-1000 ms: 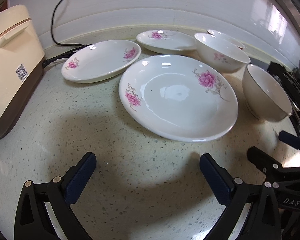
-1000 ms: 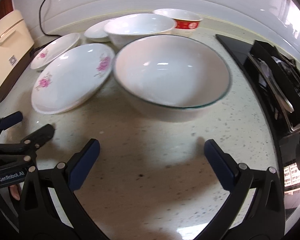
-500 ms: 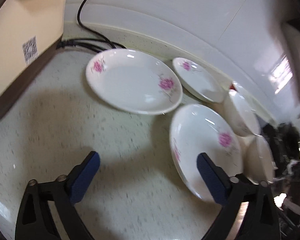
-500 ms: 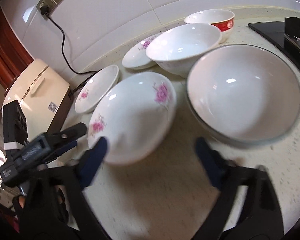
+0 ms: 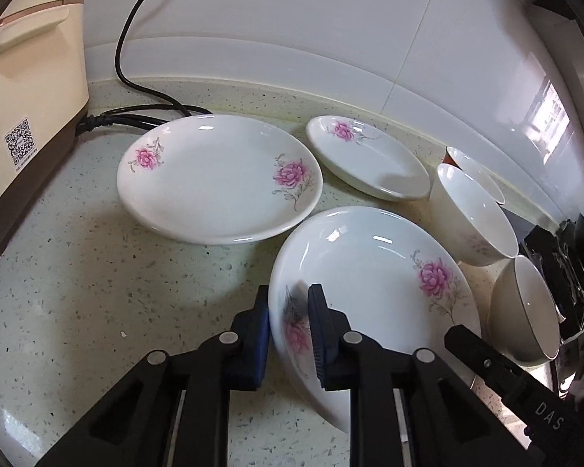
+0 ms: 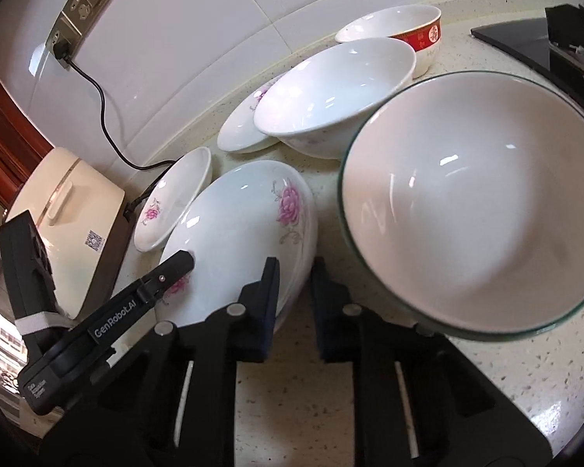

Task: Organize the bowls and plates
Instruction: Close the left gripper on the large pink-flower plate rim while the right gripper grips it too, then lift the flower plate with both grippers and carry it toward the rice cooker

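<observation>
A large white plate with pink flowers [image 5: 370, 272] lies on the speckled counter, and both grippers are on it. My left gripper [image 5: 288, 311] is closing on its left rim, one pad outside and one on the inner face. My right gripper [image 6: 296, 292] is closing on the opposite rim, next to the green-rimmed bowl [image 6: 471, 202]. In the right wrist view the same plate [image 6: 237, 225] shows a finger of the left gripper [image 6: 167, 272] lying on its far edge. A second flowered plate [image 5: 218, 179], a small flowered plate [image 5: 370, 159] and a white bowl [image 5: 475, 214] stand behind.
A cream rice cooker [image 5: 23, 116] stands at the left with its black cable [image 5: 136, 62] running up the tiled wall. A red-patterned bowl [image 6: 408, 35] sits at the back by the wall. A black stove [image 6: 545, 39] borders the counter on the right.
Both grippers stood wide open above the bare counter; now each has rolled, moved in and closed onto a rim of the large flowered plate.
</observation>
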Demonstrator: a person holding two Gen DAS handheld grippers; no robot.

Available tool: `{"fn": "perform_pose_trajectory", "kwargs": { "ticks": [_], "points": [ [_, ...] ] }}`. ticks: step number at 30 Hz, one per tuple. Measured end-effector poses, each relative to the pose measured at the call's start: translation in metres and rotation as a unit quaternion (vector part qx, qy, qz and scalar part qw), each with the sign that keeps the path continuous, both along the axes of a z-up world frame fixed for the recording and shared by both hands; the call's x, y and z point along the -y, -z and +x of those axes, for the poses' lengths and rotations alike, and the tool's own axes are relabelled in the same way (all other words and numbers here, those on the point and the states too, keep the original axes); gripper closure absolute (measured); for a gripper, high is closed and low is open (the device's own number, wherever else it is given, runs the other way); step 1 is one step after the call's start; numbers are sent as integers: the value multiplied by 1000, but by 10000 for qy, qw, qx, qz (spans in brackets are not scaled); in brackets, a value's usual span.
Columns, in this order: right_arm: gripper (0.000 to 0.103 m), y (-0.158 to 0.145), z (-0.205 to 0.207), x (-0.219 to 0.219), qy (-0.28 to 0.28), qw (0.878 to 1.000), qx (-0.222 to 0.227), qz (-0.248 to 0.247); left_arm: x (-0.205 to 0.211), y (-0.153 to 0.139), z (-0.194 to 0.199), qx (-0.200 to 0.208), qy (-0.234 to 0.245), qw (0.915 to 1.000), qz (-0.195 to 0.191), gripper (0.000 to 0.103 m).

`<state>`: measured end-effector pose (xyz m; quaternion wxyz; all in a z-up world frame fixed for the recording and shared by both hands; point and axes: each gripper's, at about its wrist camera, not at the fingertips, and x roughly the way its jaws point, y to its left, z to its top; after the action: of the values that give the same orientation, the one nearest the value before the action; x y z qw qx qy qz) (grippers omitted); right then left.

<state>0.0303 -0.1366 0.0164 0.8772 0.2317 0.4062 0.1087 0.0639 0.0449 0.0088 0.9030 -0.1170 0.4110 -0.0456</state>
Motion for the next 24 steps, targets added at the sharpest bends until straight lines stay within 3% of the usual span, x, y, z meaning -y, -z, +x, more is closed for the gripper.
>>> {"fn": "perform_pose_trajectory", "kwargs": {
  "ticks": [11, 24],
  "points": [
    [84, -11, -16, -9, -171, 9987, 436, -200, -15, -9, -43, 403, -215, 9988, -191, 86],
    [84, -23, -44, -22, -866, 9915, 975, -27, -36, -26, -98, 888, -624, 9941, 19, 86]
  ]
}}
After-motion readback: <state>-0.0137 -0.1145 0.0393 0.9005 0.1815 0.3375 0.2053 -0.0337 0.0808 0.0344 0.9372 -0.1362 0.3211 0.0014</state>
